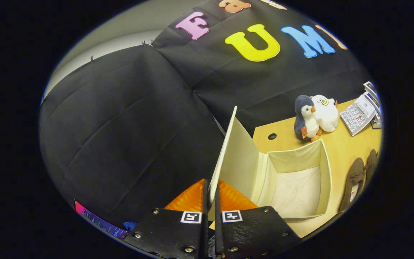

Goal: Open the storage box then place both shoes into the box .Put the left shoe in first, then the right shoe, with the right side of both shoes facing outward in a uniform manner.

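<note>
Opening step, gripper view. Your gripper (210, 201), at the bottom centre of the frame, had its two fingers drawn close together on the lower edge of the cream fabric lid (237, 158) of the storage box, so the jaws were closed on the lid, which stood raised nearly upright and ran up toward the middle of the frame. To the right of the lid, in the lower right of the frame, the cream fabric storage box (325, 172) lay open, its pale floor bare and no shoe in it. The pair of dark brown flat shoes (356, 180) lay on the table at the right edge of the frame, just beside the box's right wall; which was the left shoe could not be told from here. By this evidence you were finishing the first step, and neither shoe had yet been placed. The next move would probably call for you to set the lid back far enough that it stays open, let it go, and then travel right to the shoes. The light wooden table (340, 147) carried, in the right middle of the frame beyond the box, a grey-and-white plush penguin (306, 120) touching a white plush toy (325, 111), and a white calculator (358, 115) further right. A round cable hole (272, 136) sat near the table's far edge. Black cloth walled the booth behind.
</note>
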`<action>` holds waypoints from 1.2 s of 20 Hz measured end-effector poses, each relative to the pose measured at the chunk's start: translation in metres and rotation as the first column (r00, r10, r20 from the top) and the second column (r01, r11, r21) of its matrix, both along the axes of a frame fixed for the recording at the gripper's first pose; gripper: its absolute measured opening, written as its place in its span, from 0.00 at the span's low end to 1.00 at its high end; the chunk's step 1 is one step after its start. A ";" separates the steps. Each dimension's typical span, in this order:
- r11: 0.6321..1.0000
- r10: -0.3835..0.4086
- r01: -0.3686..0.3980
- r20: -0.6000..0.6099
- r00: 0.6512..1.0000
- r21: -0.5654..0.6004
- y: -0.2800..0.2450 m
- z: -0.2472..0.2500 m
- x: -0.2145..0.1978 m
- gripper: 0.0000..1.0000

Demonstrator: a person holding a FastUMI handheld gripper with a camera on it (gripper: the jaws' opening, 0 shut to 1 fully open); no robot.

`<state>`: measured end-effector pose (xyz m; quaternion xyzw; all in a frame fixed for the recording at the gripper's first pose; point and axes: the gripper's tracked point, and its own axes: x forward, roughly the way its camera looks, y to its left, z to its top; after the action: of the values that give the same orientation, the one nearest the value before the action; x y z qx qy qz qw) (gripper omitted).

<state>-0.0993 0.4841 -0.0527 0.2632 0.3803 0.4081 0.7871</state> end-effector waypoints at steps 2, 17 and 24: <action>1.000 0.028 -0.028 0.055 0.998 -0.011 0.011 0.008 -0.006 0.33; 0.960 -0.141 0.213 0.347 0.927 -0.180 -0.137 0.000 0.055 0.97; 0.892 -0.213 0.345 0.403 0.890 -0.292 -0.243 -0.038 0.083 0.98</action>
<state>-0.0162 0.2411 -0.0909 0.0896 0.2545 0.2541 0.9288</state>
